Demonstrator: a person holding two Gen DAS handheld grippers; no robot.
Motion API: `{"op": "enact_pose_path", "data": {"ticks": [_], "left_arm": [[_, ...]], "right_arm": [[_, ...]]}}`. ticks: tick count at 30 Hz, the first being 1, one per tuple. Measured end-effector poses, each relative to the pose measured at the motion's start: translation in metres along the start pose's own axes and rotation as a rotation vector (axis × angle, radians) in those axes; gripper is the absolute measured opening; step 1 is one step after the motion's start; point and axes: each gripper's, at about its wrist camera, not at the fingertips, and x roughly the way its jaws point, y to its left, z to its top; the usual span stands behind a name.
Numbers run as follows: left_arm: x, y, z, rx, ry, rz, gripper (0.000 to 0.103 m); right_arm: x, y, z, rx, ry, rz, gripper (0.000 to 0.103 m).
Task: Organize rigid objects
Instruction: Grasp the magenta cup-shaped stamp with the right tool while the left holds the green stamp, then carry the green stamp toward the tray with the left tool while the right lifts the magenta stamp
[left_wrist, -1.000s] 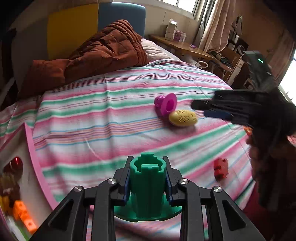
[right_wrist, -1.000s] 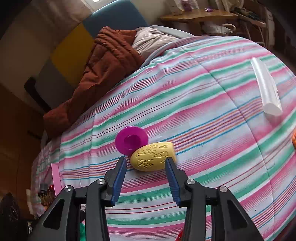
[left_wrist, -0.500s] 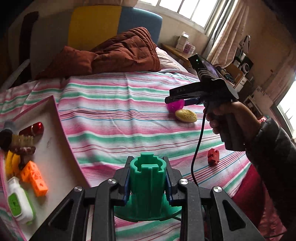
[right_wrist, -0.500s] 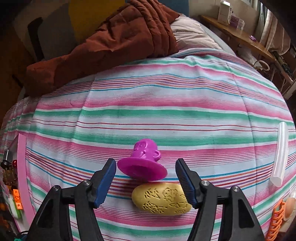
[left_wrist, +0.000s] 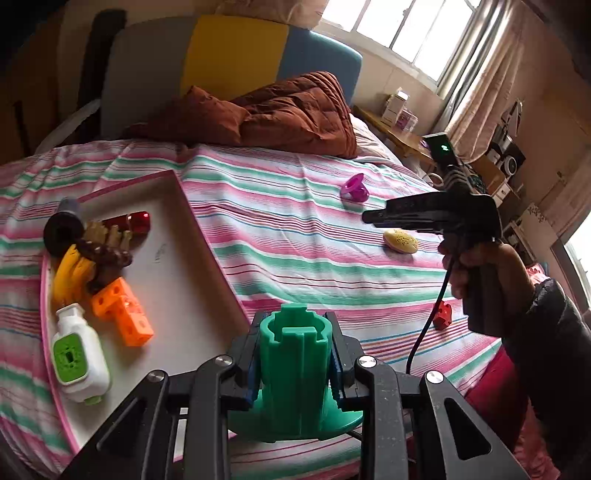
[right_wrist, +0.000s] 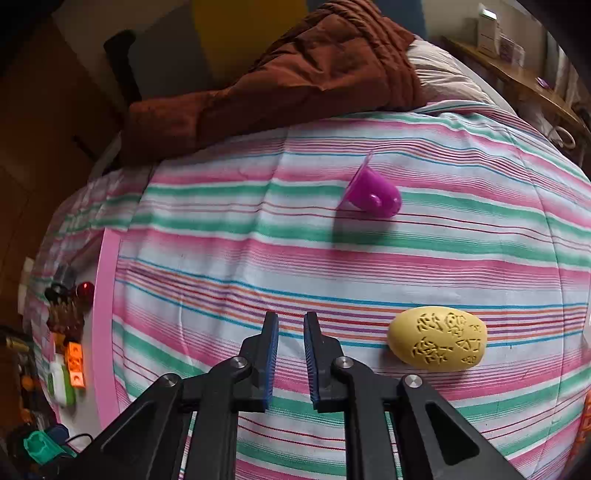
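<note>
Your right gripper (right_wrist: 290, 354) jaws are closing on nothing; the yellow egg (right_wrist: 437, 341) lies just right of them, long axis crosswise. Left gripper (left_wrist: 294, 360) clamps the green piece (left_wrist: 294, 373), with the tray (left_wrist: 192, 280) to its left.

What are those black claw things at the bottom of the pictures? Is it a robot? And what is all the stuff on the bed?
It is no robot. A person holds a grabbing tool in each hand, and each tool has two fingers and a little camera looking along them. So one picture is taken from the left tool and the other from the right tool.

The left gripper is squeezing a green plastic piece. Beside it lies a white tray with a pink rim, holding toys already tidied away, such as an orange block and a white bottle.

The right gripper holds nothing; its fingers are closing on air. In the left picture you can see the hand carrying it.

On the striped bed sheet there are a yellow egg-shaped toy, a purple cup-shaped toy on its side, and a small red piece.
</note>
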Motion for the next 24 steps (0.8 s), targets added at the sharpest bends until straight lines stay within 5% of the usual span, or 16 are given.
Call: {"op": "enact_pose_path", "data": {"ticks": [2, 7, 14, 19, 21, 24], "left_arm": [[-0.005, 0.006, -0.002, -0.015, -0.007, -0.001, 0.030], [-0.008, 0.015, -0.005, -0.044, -0.008, -0.004, 0.030], [-0.004, 0.023, -0.005, -0.065, 0.009, -0.012, 0.030], [0.001, 0.027, -0.006, -0.080, 0.028, -0.010, 0.030], [0.002, 0.028, -0.006, -0.087, 0.033, -0.010, 0.030], [0.002, 0.029, -0.005, -0.089, 0.027, -0.010, 0.030]], "right_arm": [[-0.008, -0.017, 0.007, 0.073, -0.026, 0.010, 0.036], [-0.018, -0.035, 0.032, 0.149, -0.066, -0.065, 0.044], [-0.007, -0.040, 0.069, 0.229, -0.091, -0.030, 0.063], [0.030, -0.031, 0.086, 0.160, -0.002, -0.113, 0.063], [0.050, -0.027, 0.085, 0.119, 0.075, -0.175, 0.042], [0.053, -0.020, 0.077, 0.090, 0.062, -0.178, 0.036]]}}
